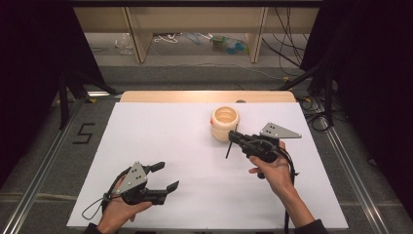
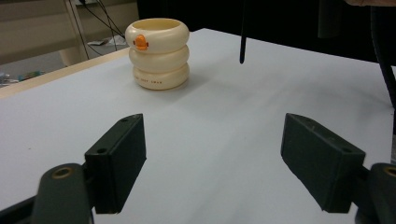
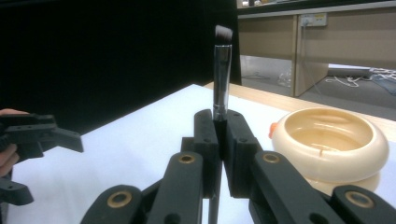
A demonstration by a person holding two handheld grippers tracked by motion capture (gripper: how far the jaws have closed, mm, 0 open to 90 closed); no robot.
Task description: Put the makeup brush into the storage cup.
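Cup (image 1: 225, 123) on table (image 1: 160, 136) (far side), brush (image 1: 230, 145) just beside it.

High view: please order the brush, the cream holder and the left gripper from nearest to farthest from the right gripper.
1. The brush, clamped in the jaws of the right gripper, which stand shut on it.
2. The cream holder, just beyond the brush, toward the far edge of the table.
3. The left gripper, jaws open, far across the table near the person's edge.
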